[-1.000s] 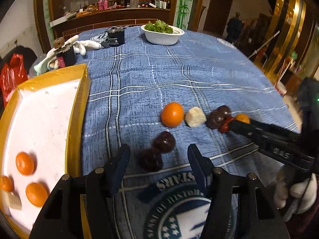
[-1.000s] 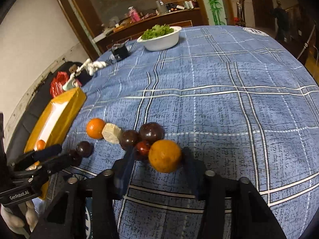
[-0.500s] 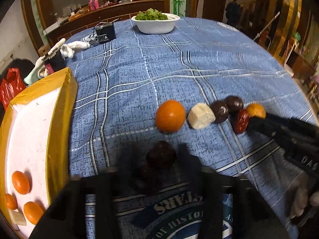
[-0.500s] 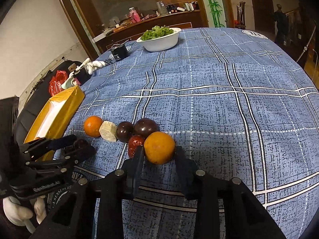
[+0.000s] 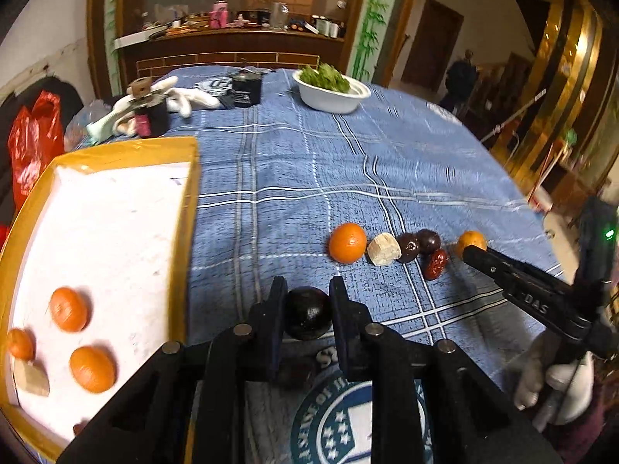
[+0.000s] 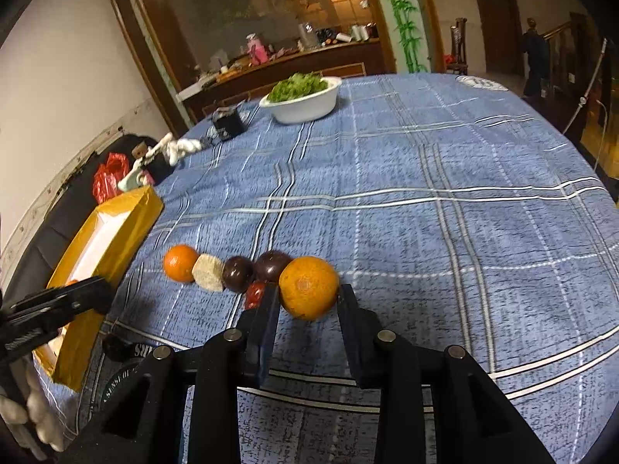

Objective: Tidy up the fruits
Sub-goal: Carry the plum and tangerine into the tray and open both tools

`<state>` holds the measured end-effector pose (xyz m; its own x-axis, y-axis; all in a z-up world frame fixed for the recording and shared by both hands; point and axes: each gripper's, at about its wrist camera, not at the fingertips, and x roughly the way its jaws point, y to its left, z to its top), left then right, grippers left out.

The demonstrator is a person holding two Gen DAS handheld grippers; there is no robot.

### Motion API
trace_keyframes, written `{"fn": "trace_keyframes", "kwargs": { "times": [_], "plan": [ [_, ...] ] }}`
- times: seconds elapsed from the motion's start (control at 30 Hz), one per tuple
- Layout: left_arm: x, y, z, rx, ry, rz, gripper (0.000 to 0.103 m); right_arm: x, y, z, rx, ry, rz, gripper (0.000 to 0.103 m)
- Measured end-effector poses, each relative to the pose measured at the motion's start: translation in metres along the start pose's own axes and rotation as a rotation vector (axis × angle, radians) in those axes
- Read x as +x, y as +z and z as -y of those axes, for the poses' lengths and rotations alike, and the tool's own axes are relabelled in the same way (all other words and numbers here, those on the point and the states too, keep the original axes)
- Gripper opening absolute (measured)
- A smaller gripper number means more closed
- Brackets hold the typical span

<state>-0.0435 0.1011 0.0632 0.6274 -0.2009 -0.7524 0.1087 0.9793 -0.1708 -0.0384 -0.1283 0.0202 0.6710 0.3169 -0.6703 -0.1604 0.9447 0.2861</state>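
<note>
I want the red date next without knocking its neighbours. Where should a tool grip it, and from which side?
Grip the red date across its narrow middle, coming from the near, open side; it is long, and the dark plums crowd its far side.

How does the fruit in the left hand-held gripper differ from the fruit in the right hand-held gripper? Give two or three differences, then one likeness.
1. Colour: the dark plum is near-black; the orange is bright orange.
2. Skin: the plum looks glossy, the orange matt and dimpled.
3. Neighbours: the plum is apart from the row; the orange sits beside a red date.

Shared: both are round, each clamped between closed fingers of the left hand-held gripper or right hand-held gripper.
</note>
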Motion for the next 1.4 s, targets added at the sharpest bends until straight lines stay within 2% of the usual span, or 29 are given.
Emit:
{"fn": "trace_keyframes", "kwargs": {
  "times": [0.23,0.33,0.53,0.77,0.93,1.1,1.13,1.2,1.27,1.3,1.37,1.4],
  "plan": [
    [-0.044,-0.001,-0.04,-0.097,0.002,0.082,0.021,-0.023,0.0,0.002,0.027,-0.049,0.069,0.033],
    [-0.057,-0.001,-0.067,-0.165,-0.023,0.102,0.021,-0.038,-0.002,-0.009,0.08,0.069,0.055,0.033],
    [-0.066,-0.009,-0.13,-0.294,0.02,0.122,0.022,-0.044,0.008,-0.086,-0.013,0.22,0.0,0.034],
    [-0.062,-0.021,-0.194,-0.415,0.029,0.103,0.022,0.001,-0.001,-0.191,-0.111,0.404,-0.148,0.034],
    [-0.053,-0.028,-0.231,-0.503,-0.02,0.066,0.022,0.032,-0.011,-0.245,-0.178,0.434,-0.22,0.035],
    [-0.045,-0.039,-0.261,-0.606,-0.1,0.037,0.023,0.054,-0.017,-0.268,-0.223,0.395,-0.252,0.035],
    [-0.045,-0.041,-0.264,-0.617,-0.104,0.036,0.025,0.056,-0.017,-0.27,-0.229,0.386,-0.255,0.035],
    [-0.049,-0.044,-0.267,-0.628,-0.116,0.053,0.045,0.059,-0.017,-0.272,-0.243,0.365,-0.253,0.037],
    [-0.058,-0.044,-0.266,-0.624,-0.122,0.08,0.058,0.062,-0.018,-0.276,-0.246,0.351,-0.246,0.04],
    [-0.062,-0.043,-0.263,-0.613,-0.119,0.091,0.062,0.064,-0.016,-0.275,-0.241,0.354,-0.247,0.05],
    [-0.073,-0.04,-0.255,-0.585,-0.089,0.113,0.069,0.062,-0.013,-0.274,-0.228,0.356,-0.232,0.058],
    [-0.076,-0.039,-0.254,-0.579,-0.082,0.121,0.07,0.06,-0.012,-0.273,-0.228,0.355,-0.225,0.058]
  ]
}}
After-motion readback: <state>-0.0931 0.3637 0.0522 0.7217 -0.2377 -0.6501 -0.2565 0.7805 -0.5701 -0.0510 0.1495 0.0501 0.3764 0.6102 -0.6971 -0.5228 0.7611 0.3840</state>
